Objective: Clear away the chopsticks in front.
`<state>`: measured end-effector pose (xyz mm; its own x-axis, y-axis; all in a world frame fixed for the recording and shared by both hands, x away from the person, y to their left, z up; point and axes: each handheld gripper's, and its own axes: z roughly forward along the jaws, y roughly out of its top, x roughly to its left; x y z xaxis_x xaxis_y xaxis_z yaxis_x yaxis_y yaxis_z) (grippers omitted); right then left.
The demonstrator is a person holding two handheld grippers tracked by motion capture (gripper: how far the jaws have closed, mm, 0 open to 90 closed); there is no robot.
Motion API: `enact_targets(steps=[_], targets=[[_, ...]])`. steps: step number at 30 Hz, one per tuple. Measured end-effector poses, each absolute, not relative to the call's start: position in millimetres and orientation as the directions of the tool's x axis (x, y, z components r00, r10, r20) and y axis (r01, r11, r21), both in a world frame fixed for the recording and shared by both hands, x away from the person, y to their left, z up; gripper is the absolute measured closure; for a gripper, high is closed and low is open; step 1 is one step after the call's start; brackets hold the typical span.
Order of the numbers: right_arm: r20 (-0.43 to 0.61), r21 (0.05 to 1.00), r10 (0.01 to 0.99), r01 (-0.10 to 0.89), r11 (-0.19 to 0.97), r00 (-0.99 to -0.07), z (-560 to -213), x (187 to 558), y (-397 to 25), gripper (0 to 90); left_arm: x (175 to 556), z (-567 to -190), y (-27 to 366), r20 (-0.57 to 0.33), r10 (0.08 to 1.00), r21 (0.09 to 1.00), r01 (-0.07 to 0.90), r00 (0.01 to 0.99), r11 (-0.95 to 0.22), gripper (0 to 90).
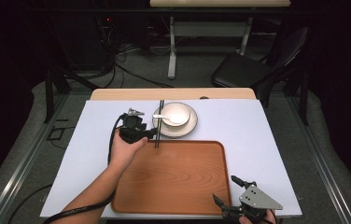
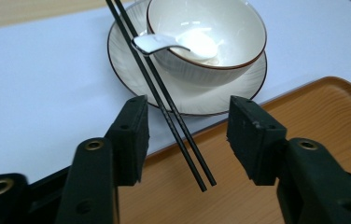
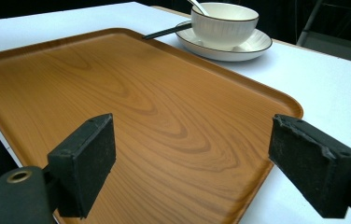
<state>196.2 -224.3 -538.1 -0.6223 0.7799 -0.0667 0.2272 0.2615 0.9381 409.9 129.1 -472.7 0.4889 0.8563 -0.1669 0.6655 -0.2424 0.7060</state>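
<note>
My left gripper (image 2: 185, 137) has its jaws apart on either side of the black chopsticks (image 2: 164, 100), which lean on the plate (image 2: 131, 74) under the bowl (image 2: 220, 60) and reach over the wooden tray's (image 1: 178, 186) far rim. My right gripper (image 1: 227, 192) hangs with jaws wide apart at the tray's near right corner.

The wooden tray (image 1: 178, 179) lies bare and open to a gripper, while along its far edge the plate (image 1: 191, 127) with bowl (image 1: 177, 112) and spoon (image 1: 164, 117) and the chopsticks (image 2: 173, 112) crossing the tray's rim block the way
</note>
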Motion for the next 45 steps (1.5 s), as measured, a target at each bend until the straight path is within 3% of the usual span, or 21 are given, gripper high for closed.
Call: enact_targets(steps=[13,35,45], targets=[[-0.056,0.936,0.774,0.236,0.260,-0.631,-539,197,-225,14.4,438,-499,118,-0.193,0.885,0.636,0.741,0.423,-0.215,63.2],[-0.046,0.934,0.773,0.247,0.257,-0.633,-539,197,-227,14.4,445,-511,108,-0.178,0.917,0.551,0.808,0.357,-0.208,70.6],[-0.042,0.936,0.774,0.247,0.252,-0.632,-539,197,-227,14.4,451,-515,107,-0.212,0.933,0.507,0.849,0.290,-0.149,75.9]])
